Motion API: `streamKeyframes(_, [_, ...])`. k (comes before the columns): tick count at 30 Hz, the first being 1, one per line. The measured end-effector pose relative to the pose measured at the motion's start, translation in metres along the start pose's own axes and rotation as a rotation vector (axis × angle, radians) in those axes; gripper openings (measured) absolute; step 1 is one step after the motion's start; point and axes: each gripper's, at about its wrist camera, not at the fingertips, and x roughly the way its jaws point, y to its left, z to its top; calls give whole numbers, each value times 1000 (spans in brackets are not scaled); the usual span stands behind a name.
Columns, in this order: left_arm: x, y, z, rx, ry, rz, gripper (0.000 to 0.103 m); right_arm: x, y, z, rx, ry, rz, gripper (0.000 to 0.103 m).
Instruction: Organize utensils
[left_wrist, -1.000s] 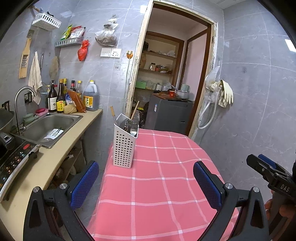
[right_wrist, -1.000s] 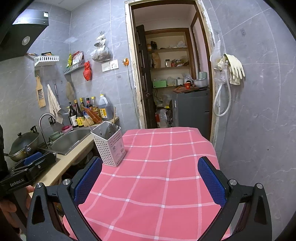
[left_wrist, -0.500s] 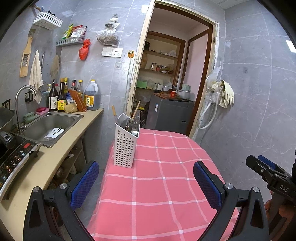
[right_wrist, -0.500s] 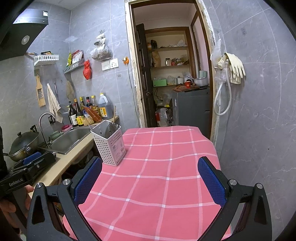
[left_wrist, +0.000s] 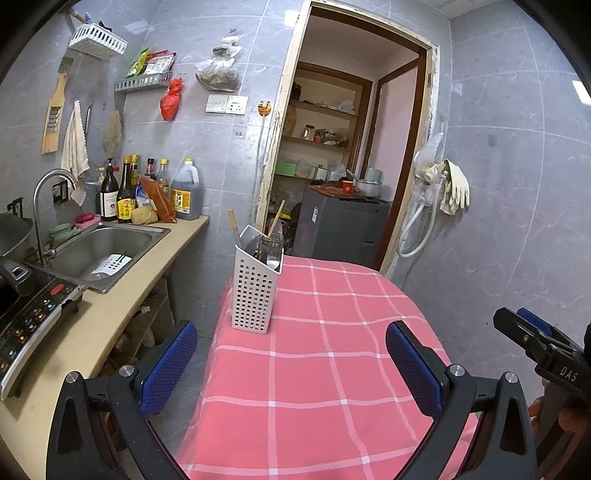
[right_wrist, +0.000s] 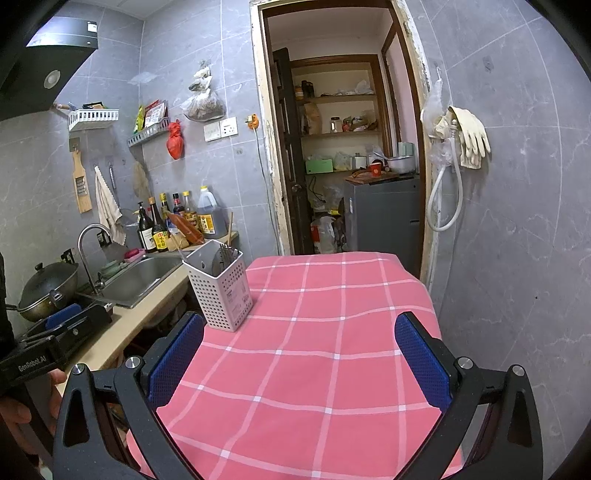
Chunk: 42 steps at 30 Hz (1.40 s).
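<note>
home kitchen, i'd say. steel sink (left_wrist: 107, 251) with tap (left_wrist: 44, 206) in beige counter (left_wrist: 110, 314), sauce bottles (left_wrist: 125, 192) along grey tiled wall. wok (right_wrist: 48, 291) beside sink, hood (right_wrist: 44, 66) above it. grater (left_wrist: 53, 114) and towel (left_wrist: 74, 147) hang on hooks. table under pink check cloth (right_wrist: 314, 332); doorway opens on pantry shelves (right_wrist: 340, 114).

The tablecloth (left_wrist: 332, 369) is pink with thin white lines that make big squares. The utensil holder (left_wrist: 255, 291) is white with rows of little holes (the wall tiles (right_wrist: 517, 221) behind are grey with pale streaks). Both the left gripper (left_wrist: 291, 363) and right gripper (right_wrist: 299, 354) are black with blue dotted pads (left_wrist: 168, 365).
</note>
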Motion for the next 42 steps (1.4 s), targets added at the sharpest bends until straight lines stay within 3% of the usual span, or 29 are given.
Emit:
streamKeyframes(28, [-3,5,-5,3,5,-5,103,-1,3,-1,0,1,-1,102])
streamKeyframes(42, [8,0,-6,4,28,47,103,7,1,-5,-2,21,0,102])
